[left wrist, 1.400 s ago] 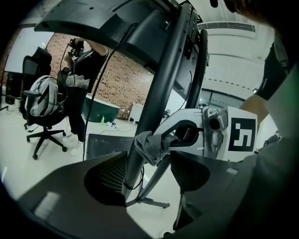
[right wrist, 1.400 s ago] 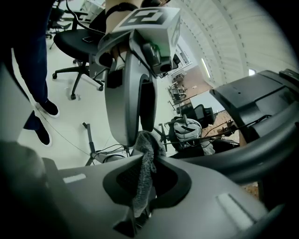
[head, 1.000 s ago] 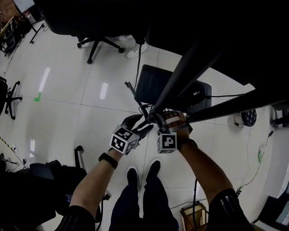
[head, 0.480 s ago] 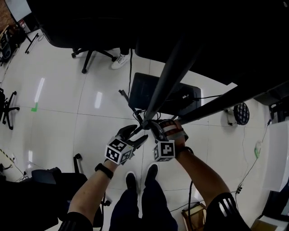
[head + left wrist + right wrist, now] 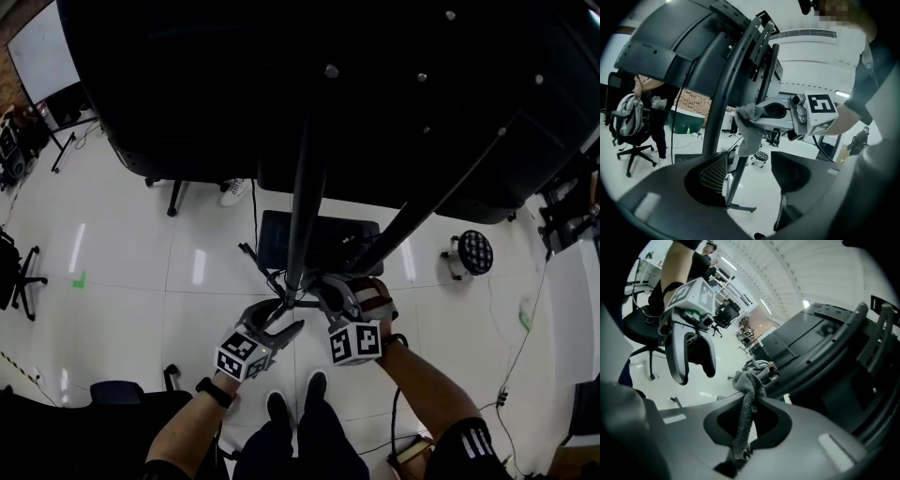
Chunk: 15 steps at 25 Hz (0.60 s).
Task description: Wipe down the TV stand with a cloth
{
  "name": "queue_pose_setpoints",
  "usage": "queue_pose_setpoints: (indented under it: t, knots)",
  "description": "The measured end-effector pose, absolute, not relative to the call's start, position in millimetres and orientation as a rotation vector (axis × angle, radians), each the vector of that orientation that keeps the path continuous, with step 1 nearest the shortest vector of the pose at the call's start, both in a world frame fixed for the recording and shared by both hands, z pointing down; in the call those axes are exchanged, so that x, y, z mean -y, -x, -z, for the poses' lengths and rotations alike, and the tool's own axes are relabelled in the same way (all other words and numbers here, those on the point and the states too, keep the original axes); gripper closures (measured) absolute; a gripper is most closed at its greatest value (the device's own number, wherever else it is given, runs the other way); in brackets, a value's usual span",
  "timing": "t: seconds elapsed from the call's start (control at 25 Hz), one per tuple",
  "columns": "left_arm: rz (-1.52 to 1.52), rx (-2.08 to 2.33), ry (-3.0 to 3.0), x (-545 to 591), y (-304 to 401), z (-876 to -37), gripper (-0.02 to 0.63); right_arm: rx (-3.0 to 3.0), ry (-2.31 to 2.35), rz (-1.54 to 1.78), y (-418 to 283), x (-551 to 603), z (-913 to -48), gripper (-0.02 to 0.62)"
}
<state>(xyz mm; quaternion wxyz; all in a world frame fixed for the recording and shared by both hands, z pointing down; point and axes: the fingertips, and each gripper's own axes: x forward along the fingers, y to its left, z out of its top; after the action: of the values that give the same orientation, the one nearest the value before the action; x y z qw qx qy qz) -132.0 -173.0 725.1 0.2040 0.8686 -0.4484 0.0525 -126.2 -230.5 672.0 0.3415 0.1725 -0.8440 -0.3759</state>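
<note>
Cloth (image 5: 740,427) pinched in right gripper (image 5: 747,397) beside TV stand leg (image 5: 298,216), above white floor (image 5: 122,272).

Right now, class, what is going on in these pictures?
A person works on a black TV stand with two handheld grippers. The right gripper is shut on a grey cloth, whose bunched end sits against one of the stand's poles. The left gripper hangs open and empty close beside it.
</note>
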Motion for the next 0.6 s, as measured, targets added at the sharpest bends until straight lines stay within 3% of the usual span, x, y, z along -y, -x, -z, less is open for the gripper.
queue_pose_setpoints:
  t: [0.2,0.6]
  knots:
    - [-0.093,1.270,-2.523,158.5,117.4,-643.4,0.293,2.275,-0.533,0.905,98.9,210.1,-587.8,0.574]
    - [-0.137,1.236,-2.830,154.1,88.2,-494.2,0.295,2.288,-0.744,1.082,51.9,216.5,-415.3,0.574]
